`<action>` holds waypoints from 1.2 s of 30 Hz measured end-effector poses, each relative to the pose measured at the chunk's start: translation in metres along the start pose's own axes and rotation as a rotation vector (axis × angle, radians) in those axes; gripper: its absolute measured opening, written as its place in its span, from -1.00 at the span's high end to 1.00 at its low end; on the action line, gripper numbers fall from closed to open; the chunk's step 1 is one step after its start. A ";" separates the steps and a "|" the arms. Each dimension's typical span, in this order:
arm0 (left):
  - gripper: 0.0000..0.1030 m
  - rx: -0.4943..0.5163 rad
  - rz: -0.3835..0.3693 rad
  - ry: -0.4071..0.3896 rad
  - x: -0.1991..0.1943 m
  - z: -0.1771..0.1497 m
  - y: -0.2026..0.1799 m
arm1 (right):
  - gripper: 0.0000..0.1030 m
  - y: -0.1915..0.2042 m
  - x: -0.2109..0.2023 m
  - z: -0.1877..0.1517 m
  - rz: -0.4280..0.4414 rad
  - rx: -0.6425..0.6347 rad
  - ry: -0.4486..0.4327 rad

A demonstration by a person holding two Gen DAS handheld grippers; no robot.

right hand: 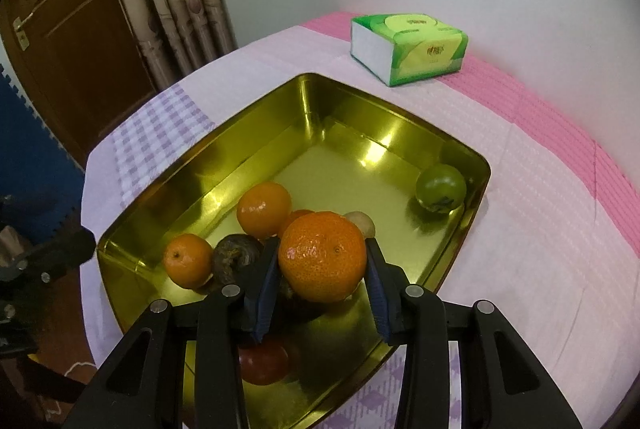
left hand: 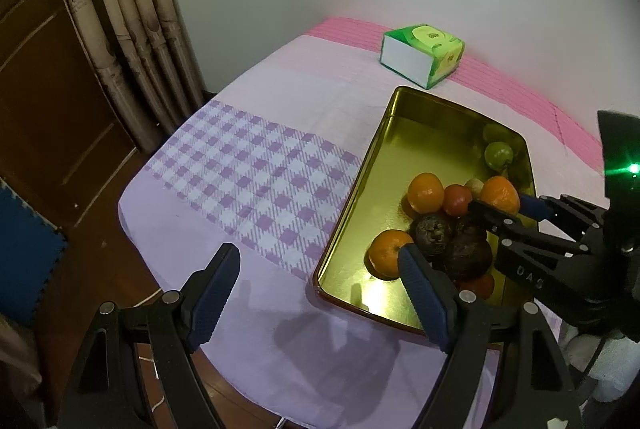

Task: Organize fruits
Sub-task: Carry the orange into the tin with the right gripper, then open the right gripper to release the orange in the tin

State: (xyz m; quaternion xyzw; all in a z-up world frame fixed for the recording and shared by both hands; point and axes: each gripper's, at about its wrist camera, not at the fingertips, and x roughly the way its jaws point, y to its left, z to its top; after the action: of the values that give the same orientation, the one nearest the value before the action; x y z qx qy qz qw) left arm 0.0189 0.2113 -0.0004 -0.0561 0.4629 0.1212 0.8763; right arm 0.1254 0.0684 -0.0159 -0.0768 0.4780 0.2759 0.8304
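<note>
A gold metal tray (right hand: 256, 133) on the cloth-covered table holds a cluster of fruit. My right gripper (right hand: 322, 253) is shut on a large orange (right hand: 322, 269), held just above the pile at the tray's near side. Under and around it lie two smaller oranges (right hand: 264, 209) (right hand: 188, 261), a dark wrinkled fruit (right hand: 236, 257), a red tomato (right hand: 264, 363) and a small beige fruit (right hand: 362, 223). A green fruit (right hand: 440, 189) sits alone in the far right corner. My left gripper (left hand: 318, 255) is open and empty, left of the pile over the tray's near left rim (left hand: 344, 213).
A green and white tissue box (left hand: 422, 55) stands behind the tray near the wall. The purple checked cloth (left hand: 248, 173) lies to the tray's left. Curtains (left hand: 132, 21), a brown door and a blue foam mat (left hand: 24, 253) are beyond the table's left edge.
</note>
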 end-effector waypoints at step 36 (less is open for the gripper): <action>-0.65 0.037 0.017 -0.009 -0.003 -0.003 -0.006 | -0.89 0.019 -0.083 -0.033 -0.107 -0.025 -0.119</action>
State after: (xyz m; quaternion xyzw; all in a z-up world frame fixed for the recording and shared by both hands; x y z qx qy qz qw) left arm 0.0167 0.2049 0.0006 -0.0354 0.4615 0.1202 0.8783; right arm 0.0577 0.0390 0.0385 -0.0961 0.4193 0.2414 0.8699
